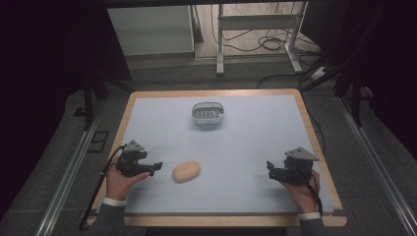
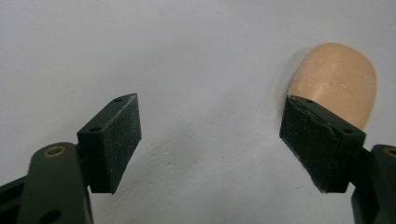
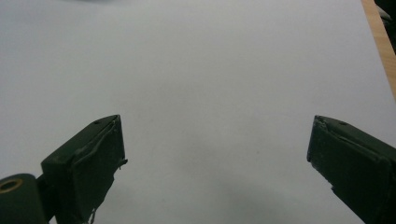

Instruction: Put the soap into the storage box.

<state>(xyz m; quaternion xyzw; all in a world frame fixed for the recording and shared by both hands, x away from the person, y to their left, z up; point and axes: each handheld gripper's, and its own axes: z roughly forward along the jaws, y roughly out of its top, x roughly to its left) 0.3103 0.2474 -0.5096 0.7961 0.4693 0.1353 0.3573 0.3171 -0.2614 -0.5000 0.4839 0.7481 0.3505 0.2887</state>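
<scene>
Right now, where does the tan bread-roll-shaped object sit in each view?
High view: the tan roll lies on the pale blue mat, just right of the left tongs, nearer the table's front edge than the basket.
Left gripper view: the roll is upper right, behind the right-hand jaw, not between the jaws.
Right gripper view: bare mat between open jaws.
Shared landmark: the pale blue mat.

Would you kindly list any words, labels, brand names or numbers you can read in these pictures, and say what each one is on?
There is no readable text: none on the tan oval object, the small basket, the table, the left gripper or the right gripper.
</scene>
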